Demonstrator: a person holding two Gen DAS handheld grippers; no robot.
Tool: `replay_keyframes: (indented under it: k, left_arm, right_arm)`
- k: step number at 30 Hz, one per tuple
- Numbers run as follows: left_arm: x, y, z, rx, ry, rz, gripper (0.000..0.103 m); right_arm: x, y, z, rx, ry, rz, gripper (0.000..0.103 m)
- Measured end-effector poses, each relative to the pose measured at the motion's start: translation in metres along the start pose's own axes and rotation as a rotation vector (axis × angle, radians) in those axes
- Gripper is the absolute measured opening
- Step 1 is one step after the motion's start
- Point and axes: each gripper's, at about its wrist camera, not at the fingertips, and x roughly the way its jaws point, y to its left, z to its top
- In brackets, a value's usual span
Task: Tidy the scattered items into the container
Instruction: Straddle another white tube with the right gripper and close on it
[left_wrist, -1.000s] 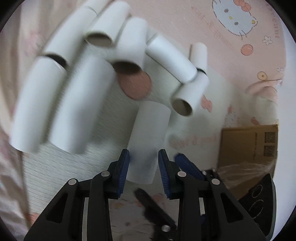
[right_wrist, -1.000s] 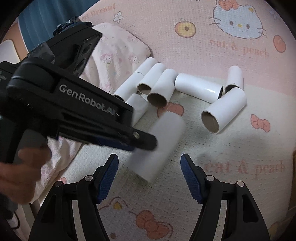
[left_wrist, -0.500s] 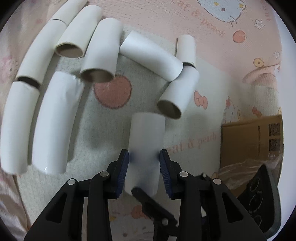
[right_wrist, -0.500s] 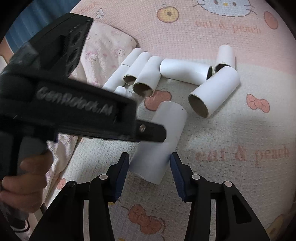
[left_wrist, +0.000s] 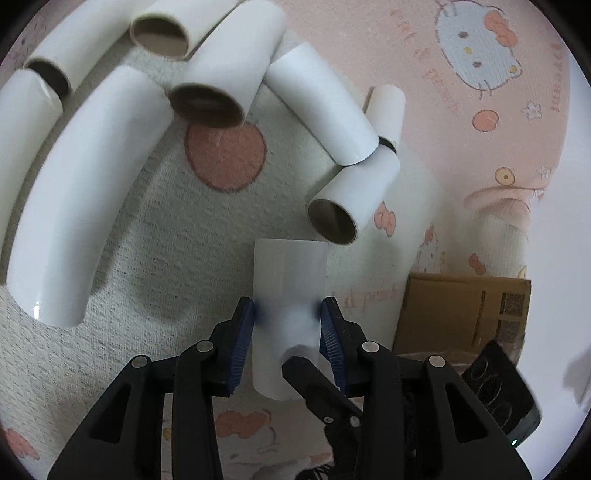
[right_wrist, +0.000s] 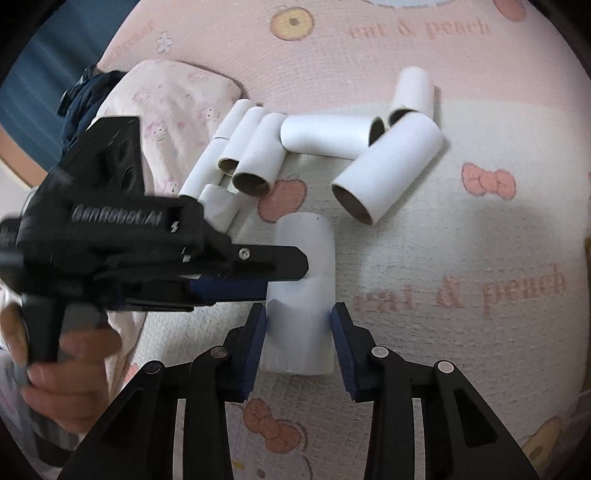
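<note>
A white cardboard tube (left_wrist: 290, 273) is caught between both grippers just above the patterned mat. My left gripper (left_wrist: 288, 314) has its blue pads against the tube's two sides. From the right wrist it reaches in from the left, its black finger (right_wrist: 273, 262) crossing the tube (right_wrist: 303, 240). My right gripper (right_wrist: 298, 314) is closing, and its pads touch the sides of the tube's near end. One right finger (left_wrist: 314, 384) shows under the tube in the left wrist view. A brown cardboard box (left_wrist: 461, 314) stands to the right.
Several more white tubes (right_wrist: 388, 166) lie in a loose pile beyond the held one, some of them stacked (left_wrist: 221, 66). A pink pillow (right_wrist: 166, 103) lies at the left. A person's hand (right_wrist: 70, 373) holds the left gripper's handle. Open mat lies to the right.
The right jaws came in from wide open to touch the tube, and that gripper moved closer to it. The left gripper kept the tube between its pads while its view swung across the pile.
</note>
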Motion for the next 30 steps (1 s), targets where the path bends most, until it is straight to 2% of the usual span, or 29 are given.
replay_keyframes:
  k: [5, 9, 12, 18, 30]
  left_arm:
    - [0.000, 0.007, 0.004, -0.074, -0.001, -0.025, 0.043]
    - [-0.003, 0.010, 0.008, -0.097, -0.006, -0.018, 0.044]
    - [-0.008, 0.005, 0.010, -0.078, -0.040, 0.012, 0.044]
    - [-0.008, 0.003, 0.017, -0.032, -0.042, 0.041, 0.044]
    - [-0.005, -0.007, 0.009, 0.085, -0.027, 0.081, 0.042]
  right_arm:
    - [0.003, -0.006, 0.005, 0.000, 0.024, 0.032, 0.035]
    - [0.012, 0.001, 0.016, -0.022, 0.059, 0.035, 0.036]
    - [0.021, 0.005, 0.024, -0.041, 0.084, 0.035, 0.037]
    - [0.034, 0.006, 0.035, -0.034, 0.128, 0.033, 0.041]
    - [0.040, 0.003, 0.037, 0.033, 0.119, 0.045, 0.042]
